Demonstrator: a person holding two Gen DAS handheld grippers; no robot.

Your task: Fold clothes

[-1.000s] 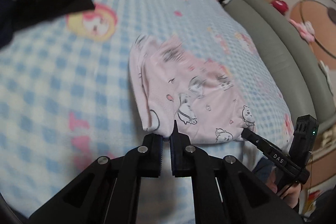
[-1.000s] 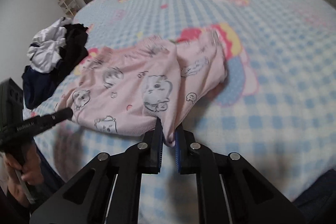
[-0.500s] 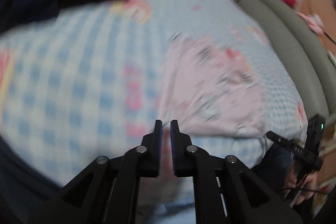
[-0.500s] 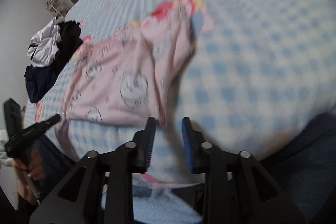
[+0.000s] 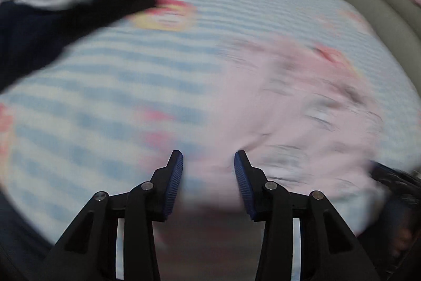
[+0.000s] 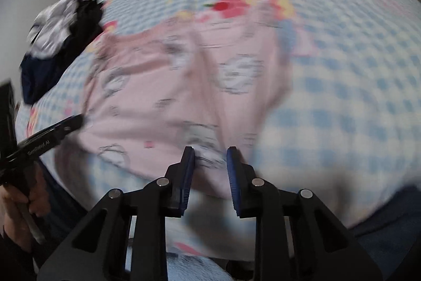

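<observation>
Both views motion-blurred: left claw [image 5: 208, 162] opening, right claw [image 6: 210, 158] closing, nothing pinched, over pink garment [image 6: 184, 86]; prints unreadable.

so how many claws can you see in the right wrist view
2. The right claw is at bottom centre, over the near edge of the pink garment. The left claw pokes in at the left edge, held by a hand.

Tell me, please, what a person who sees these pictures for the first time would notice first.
First comes the pink garment with cartoon prints, lying on the blue checked bedspread just ahead of both tongs. The left tongs are opening, the right tongs closing, and pink cloth shows between both pairs of jaws without being pinched. A dark and white pile of clothes sits at the bed's far left edge.
</observation>
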